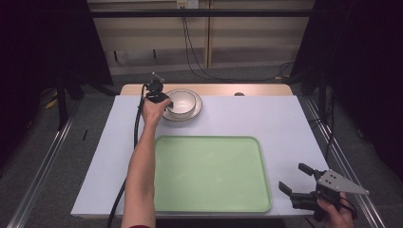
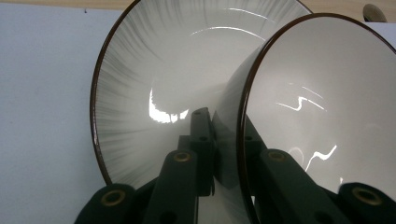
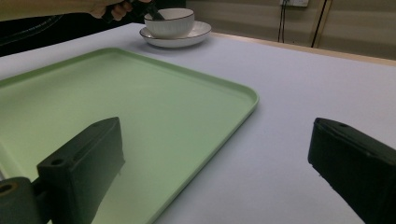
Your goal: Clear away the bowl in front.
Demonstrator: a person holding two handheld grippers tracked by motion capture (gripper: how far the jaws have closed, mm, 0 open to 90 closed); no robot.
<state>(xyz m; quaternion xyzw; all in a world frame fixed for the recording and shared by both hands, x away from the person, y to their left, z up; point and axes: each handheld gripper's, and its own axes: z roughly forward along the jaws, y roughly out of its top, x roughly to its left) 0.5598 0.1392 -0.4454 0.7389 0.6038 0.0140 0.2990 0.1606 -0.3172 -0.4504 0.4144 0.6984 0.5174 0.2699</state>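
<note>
room: dark curtains hang at both sides, pale wall panels with trailing cables stand behind, grey floor lies around the table.
high view, table: a pale lilac sheet covers it, with a strip of wood showing at the far edge.
high view, tray: light green, bare, lying between the two grippers, just left of the right gripper and on the near side of the left gripper.
high view, left gripper: held in the left hand at the far side of the table, reaching onto the near-left rim of the bowl.
high view, plate: white with a dark rim, under the bowl, right ahead of the left gripper.
high view, right gripper: held in the right hand at the near right corner, jaws spread wide apart over the table sheet, holding nothing.
left gripper view, bowl: its wall stands between the two black jaws, which are closed on the rim, one inside and one outside.
left gripper view, plate: ribbed grey-white surface with a brown rim, directly behind the outer jaw.
right gripper view, right gripper: jaws far apart, one over the tray corner, the other over the sheet.
right gripper view, bowl: well ahead on its plate, with the left gripper's hand at it.
</note>
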